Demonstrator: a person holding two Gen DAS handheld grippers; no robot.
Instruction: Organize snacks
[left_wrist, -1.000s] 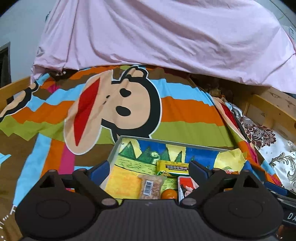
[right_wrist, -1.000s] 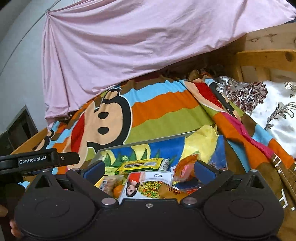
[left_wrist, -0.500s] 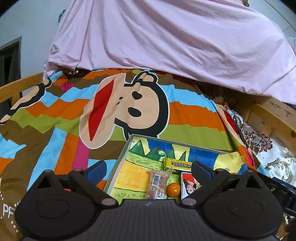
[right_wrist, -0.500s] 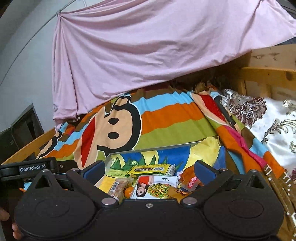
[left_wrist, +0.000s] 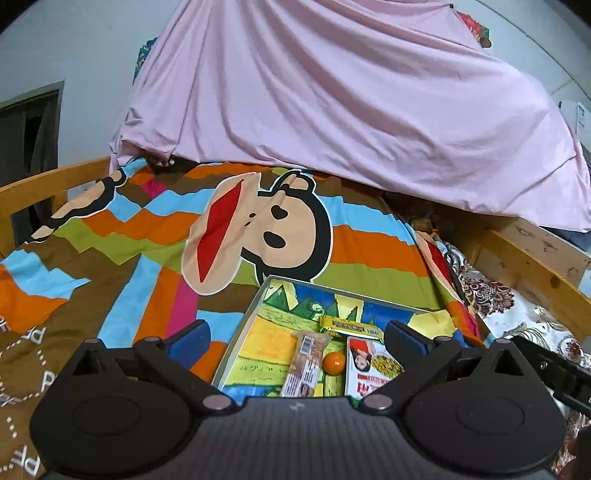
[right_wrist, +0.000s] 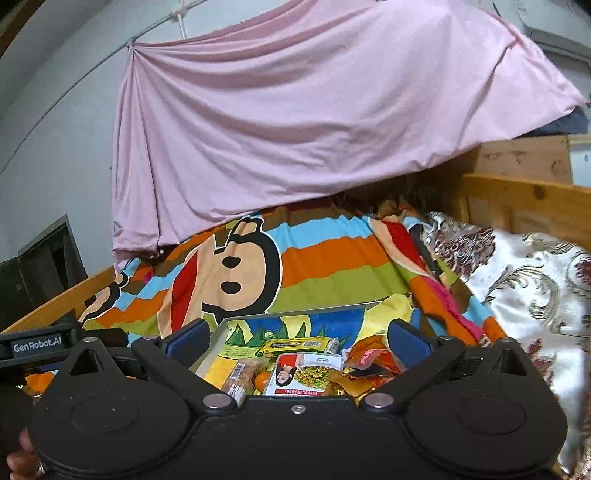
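Note:
A shallow tray (left_wrist: 260, 295) with a colourful printed bottom lies on the bed and also shows in the right wrist view (right_wrist: 221, 325). In it lie a yellow-green bar (left_wrist: 351, 326), a clear-wrapped bar (left_wrist: 304, 363), a small orange ball (left_wrist: 333, 362) and a white packet with a woman's picture (left_wrist: 371, 365). The right wrist view adds orange-red packets (right_wrist: 369, 356) at the tray's right. My left gripper (left_wrist: 297, 334) is open and empty above the tray's near side. My right gripper (right_wrist: 295, 334) is open and empty above the snacks.
A striped monkey-print blanket (left_wrist: 258, 236) covers the bed. A pink sheet (left_wrist: 332, 110) hangs behind. Wooden bed rails stand at the left (left_wrist: 37, 192) and the right (left_wrist: 535, 258). A floral quilt (right_wrist: 535, 280) lies to the right.
Both grippers have pulled back and risen, so the tray and snacks sit lower and smaller in view. Both stay open and empty.

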